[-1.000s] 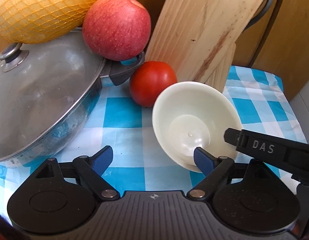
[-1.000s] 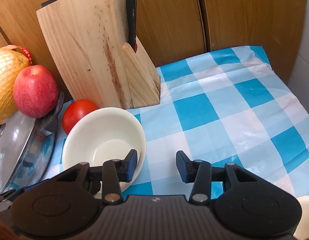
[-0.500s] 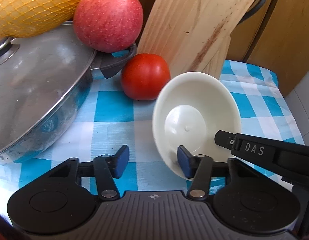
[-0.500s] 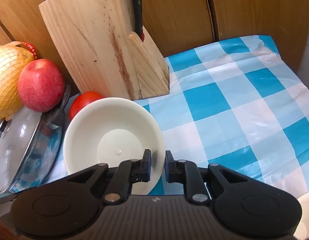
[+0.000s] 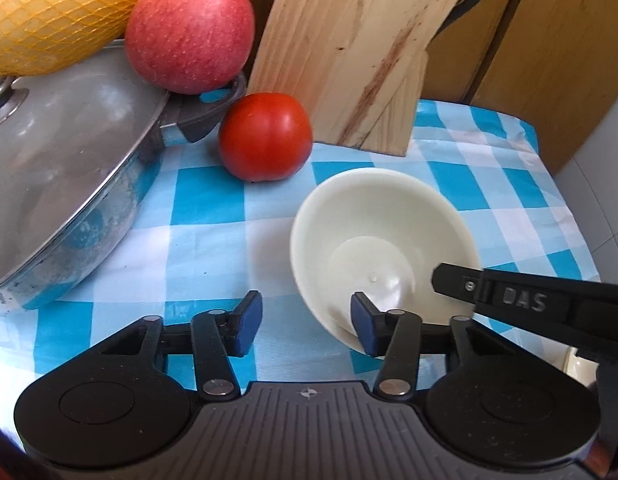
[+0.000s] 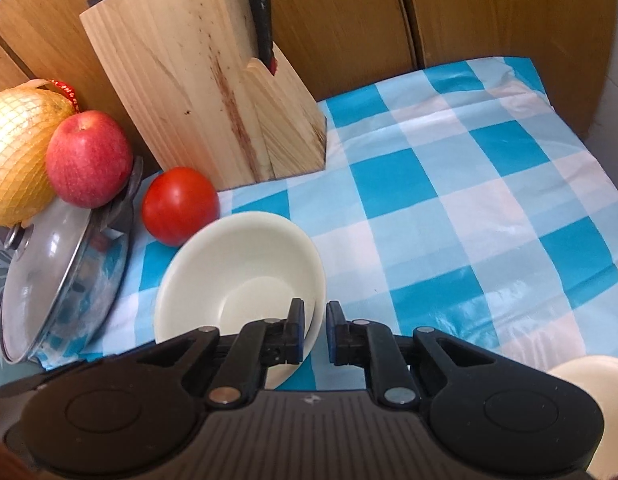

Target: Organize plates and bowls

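Observation:
A cream bowl point(image 6: 241, 272) is tilted above the blue checked cloth point(image 6: 449, 208). My right gripper point(image 6: 312, 330) is shut on the bowl's near rim, one finger inside and one outside. In the left wrist view the same bowl point(image 5: 373, 248) is in the lower middle, and one right-gripper finger point(image 5: 509, 296) reaches in from the right. My left gripper point(image 5: 307, 322) is open and empty; its right pad sits in front of the bowl's near edge. Another cream dish point(image 6: 585, 376) shows at the lower right corner of the right wrist view.
A lidded steel pan point(image 5: 65, 168) stands at the left with a red apple point(image 5: 189, 28) and a netted yellow fruit point(image 5: 57, 8) on it. A tomato point(image 5: 265, 136) lies beside it. A wooden knife block point(image 6: 205, 80) stands against the wooden back panel.
My right gripper has closed on the bowl's rim and lifted it toward me, away from the tomato. My left gripper narrowed half a second ago and has opened wider again.

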Available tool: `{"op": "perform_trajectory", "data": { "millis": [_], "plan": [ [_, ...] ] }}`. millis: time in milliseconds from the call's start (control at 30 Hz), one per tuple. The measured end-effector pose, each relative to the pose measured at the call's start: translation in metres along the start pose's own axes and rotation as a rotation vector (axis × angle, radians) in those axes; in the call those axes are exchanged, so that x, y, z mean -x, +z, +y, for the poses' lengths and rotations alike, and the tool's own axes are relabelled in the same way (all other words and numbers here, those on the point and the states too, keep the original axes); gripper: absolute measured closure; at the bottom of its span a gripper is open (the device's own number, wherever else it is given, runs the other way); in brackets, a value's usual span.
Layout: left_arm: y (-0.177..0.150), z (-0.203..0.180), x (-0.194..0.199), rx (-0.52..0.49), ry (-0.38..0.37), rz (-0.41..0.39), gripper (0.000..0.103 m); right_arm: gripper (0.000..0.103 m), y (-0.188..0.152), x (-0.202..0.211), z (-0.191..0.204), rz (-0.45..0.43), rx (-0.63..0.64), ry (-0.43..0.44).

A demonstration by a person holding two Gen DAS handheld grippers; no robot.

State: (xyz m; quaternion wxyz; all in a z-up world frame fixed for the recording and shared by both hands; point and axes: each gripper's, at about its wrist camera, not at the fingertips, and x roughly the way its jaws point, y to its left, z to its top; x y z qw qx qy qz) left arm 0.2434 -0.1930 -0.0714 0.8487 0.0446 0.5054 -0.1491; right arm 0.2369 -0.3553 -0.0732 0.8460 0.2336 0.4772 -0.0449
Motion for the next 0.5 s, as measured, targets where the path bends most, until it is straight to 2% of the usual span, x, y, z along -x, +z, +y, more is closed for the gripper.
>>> {"op": "perform_trajectory", "data": {
  "millis": [167, 267, 367, 500],
  "plan": [
    [0.001, 0.006, 0.0, 0.026, 0.018, -0.028, 0.027, 0.08, -0.003, 0.003, -0.005, -0.031, -0.021, -0.014],
    [0.001, 0.003, -0.001, 0.006, 0.039, -0.047, 0.02, 0.073, -0.002, 0.004, -0.008, -0.046, -0.043, -0.009],
    [0.001, -0.001, -0.006, -0.019, 0.055, -0.043, 0.02, 0.073, -0.001, 0.002, -0.007, -0.057, -0.037, -0.017],
    [0.0, -0.003, -0.01, -0.045, 0.066, -0.029, 0.028, 0.073, 0.001, -0.003, -0.006, -0.048, -0.038, -0.026]
  ]
}}
